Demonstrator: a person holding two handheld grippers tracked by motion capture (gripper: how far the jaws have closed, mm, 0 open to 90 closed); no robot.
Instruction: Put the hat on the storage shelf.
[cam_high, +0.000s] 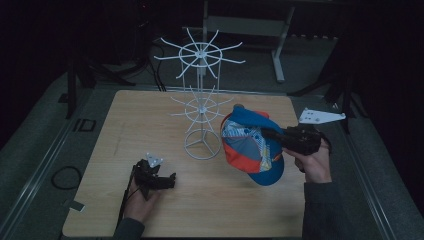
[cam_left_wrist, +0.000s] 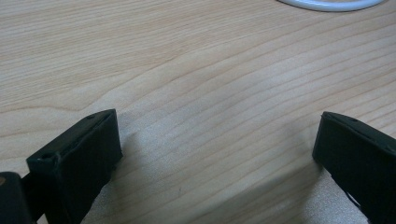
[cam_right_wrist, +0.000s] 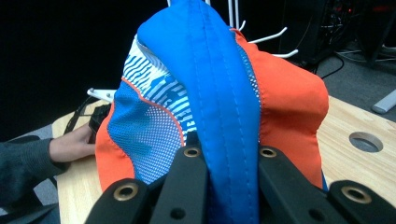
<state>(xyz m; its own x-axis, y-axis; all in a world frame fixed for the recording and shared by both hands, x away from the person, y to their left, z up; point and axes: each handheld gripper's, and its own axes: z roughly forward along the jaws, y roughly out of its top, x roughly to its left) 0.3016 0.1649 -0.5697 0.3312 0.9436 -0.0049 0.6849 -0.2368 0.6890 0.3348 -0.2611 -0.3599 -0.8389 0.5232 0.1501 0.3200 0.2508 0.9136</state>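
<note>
A blue, orange and white mesh-panelled cap (cam_high: 252, 147) is clamped by the right gripper (cam_high: 267, 134) beside a white wire rack (cam_high: 201, 107). The left gripper (cam_high: 170, 180) is rested on the pale wood-grain worktop (cam_high: 125, 125), jaws wide apart and empty.

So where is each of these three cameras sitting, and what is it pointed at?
High view: above the person's side, looking forward and down on the table, white rack, both forearms and grippers.
Left gripper view: rides the left gripper, facing bare tabletop; open black jaws show.
Right gripper view: rides the right gripper, facing the cap it clamps.
Shared: cap and rack appear in high and right gripper views.
</note>
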